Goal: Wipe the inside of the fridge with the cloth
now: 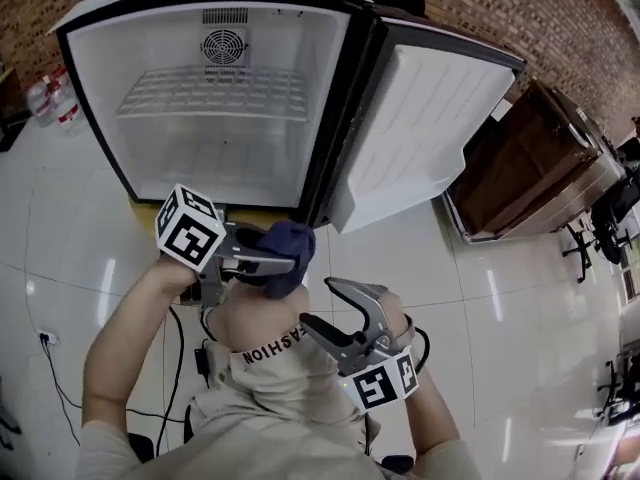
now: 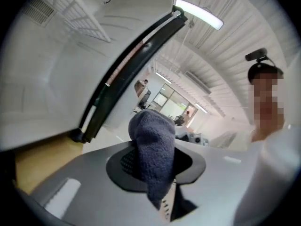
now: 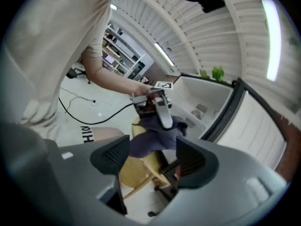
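Note:
The small fridge [image 1: 150,138] stands open, white inside, with a wire shelf [image 1: 215,93] and a fan grille [image 1: 222,45] at the back. Its door [image 1: 420,118] swings out to the right. My left gripper [image 1: 285,258] hovers just in front of the fridge's lower edge, shut on a dark blue cloth [image 1: 287,246]. In the left gripper view the cloth [image 2: 153,149] bulges up between the jaws of that gripper [image 2: 155,166]. My right gripper [image 1: 318,303] is lower and to the right, open and empty. The right gripper view looks past its own gripper [image 3: 150,159] at the cloth [image 3: 155,133].
The fridge rests on a yellow wooden stand [image 2: 42,154]. A wooden cabinet [image 1: 530,158] lies to the right of the door. Water bottles [image 1: 50,98] stand at the left. Cables [image 1: 50,368] run over the white tile floor. My knee [image 1: 265,333] is below the grippers.

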A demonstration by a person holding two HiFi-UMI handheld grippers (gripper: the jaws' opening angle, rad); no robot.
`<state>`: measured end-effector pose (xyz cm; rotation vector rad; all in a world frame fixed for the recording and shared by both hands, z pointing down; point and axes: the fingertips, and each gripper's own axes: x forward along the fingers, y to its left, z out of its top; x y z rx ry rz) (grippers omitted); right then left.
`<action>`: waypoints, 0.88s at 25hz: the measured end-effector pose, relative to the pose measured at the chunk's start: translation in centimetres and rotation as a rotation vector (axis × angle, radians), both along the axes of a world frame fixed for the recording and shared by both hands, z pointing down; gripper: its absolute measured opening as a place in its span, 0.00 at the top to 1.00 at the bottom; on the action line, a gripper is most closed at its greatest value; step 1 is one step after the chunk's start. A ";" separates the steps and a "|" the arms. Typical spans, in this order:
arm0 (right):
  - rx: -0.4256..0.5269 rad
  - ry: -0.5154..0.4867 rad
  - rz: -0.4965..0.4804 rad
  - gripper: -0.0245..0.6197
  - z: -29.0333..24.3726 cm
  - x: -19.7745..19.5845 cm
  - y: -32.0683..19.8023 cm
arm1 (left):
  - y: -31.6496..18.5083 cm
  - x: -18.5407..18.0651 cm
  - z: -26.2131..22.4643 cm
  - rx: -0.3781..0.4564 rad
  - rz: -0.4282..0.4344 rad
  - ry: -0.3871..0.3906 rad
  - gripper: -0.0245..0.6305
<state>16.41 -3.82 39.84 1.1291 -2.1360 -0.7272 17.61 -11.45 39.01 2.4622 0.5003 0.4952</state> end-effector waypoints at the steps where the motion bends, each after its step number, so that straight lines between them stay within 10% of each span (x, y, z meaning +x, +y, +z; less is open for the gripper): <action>1: 0.041 0.045 -0.005 0.45 -0.8 -0.1 -0.2 | 1.3 -0.5 -0.6 -0.046 0.030 0.024 0.80; 4: 0.129 0.161 -0.060 0.27 -1.9 -1.7 -0.8 | 4.4 -1.4 -1.9 -0.182 0.112 0.056 0.79; 8: 0.196 0.224 -0.193 0.27 -2.3 -4.8 -0.3 | 7.8 -1.9 -1.5 -0.205 0.194 0.018 0.79; 15: 0.193 0.221 -0.237 0.64 -2.5 -5.6 1.5 | 10.5 -2.4 -1.1 0.105 0.191 0.091 0.70; 22: 0.232 0.099 -0.140 0.71 -4.7 -2.9 1.0 | 8.5 -2.5 -3.3 0.201 0.034 0.270 0.62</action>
